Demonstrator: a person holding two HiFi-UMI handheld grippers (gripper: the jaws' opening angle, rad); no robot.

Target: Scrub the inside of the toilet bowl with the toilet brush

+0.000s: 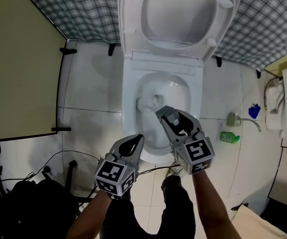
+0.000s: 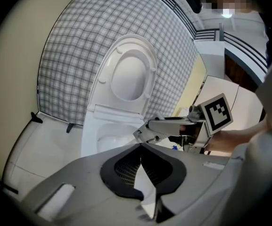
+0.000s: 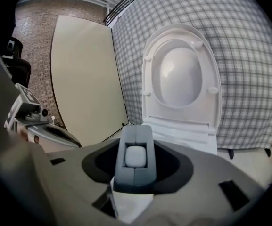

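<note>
The white toilet (image 1: 131,91) stands with lid and seat raised against the checked wall, its bowl uncovered. My right gripper (image 1: 165,113) hangs over the bowl's near right side, shut on the grey handle (image 3: 135,157) of the toilet brush. The handle shows end-on between the jaws in the right gripper view. The brush's pale head (image 1: 145,103) lies low inside the bowl at its left. My left gripper (image 1: 135,142) hovers by the bowl's near left rim, its jaws together with nothing between them. The left gripper (image 2: 141,147) looks at the toilet (image 2: 103,135) and the right gripper (image 2: 147,131).
A beige partition (image 1: 19,63) runs along the left. Black cables and a dark bag (image 1: 29,198) lie on the floor at lower left. On the tiles to the right are a green bottle (image 1: 229,137), a blue item (image 1: 254,111) and a white fixture (image 1: 277,108).
</note>
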